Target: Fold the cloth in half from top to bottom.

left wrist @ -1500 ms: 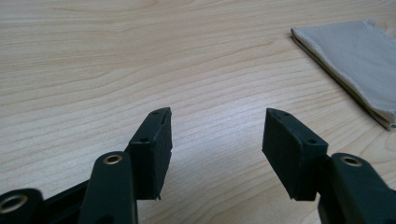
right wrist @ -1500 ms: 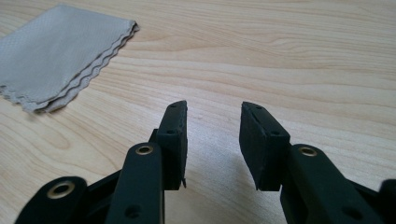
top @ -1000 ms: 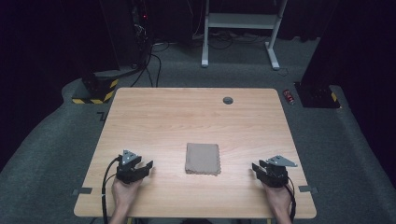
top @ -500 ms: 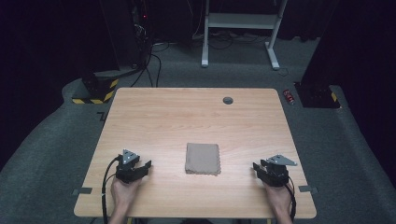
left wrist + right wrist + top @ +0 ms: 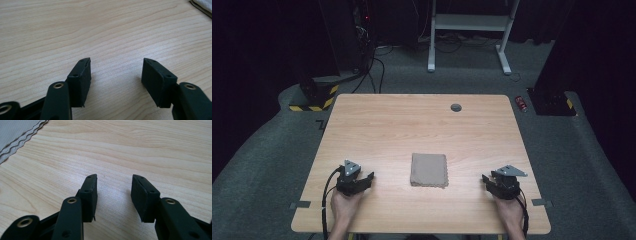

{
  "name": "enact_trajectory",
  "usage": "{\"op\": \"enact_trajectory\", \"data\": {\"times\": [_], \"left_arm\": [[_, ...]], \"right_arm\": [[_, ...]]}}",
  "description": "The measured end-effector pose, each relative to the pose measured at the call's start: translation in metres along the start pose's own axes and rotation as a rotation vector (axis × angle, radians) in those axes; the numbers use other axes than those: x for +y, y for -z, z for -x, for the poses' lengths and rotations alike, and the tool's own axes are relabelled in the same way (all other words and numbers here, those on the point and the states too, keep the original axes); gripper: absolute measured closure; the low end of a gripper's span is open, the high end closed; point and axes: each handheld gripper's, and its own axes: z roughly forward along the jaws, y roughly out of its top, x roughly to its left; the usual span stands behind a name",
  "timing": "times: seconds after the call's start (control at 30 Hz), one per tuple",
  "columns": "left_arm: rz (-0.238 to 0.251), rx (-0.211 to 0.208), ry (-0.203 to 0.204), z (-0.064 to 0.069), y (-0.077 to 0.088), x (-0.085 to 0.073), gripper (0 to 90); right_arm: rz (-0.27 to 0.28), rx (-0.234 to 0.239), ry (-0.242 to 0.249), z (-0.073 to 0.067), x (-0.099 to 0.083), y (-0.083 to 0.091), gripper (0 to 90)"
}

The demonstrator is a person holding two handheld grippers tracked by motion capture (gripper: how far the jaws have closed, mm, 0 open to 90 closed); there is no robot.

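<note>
Left gripper fingers wide apart, holding nothing. Right gripper fingers just been opening, nothing between. Folded grey-brown cloth square flat on light wooden tabletop, between both fingers, apart from each.

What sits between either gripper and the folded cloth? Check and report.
Nothing visible. Bare table lies between the left gripper and the folded cloth, and between the right gripper and it. Both grippers are open and hold nothing.
</note>
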Motion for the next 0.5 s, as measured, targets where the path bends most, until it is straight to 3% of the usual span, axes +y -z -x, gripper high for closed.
{"op": "enact_trajectory", "data": {"times": [0.5], "left_arm": [[-0.005,0.000,0.008,0.0023,-0.0005,-0.0001,34.4]], "right_arm": [[-0.007,-0.026,-0.009,-0.0001,0.0003,-0.0006,46.0]]}}
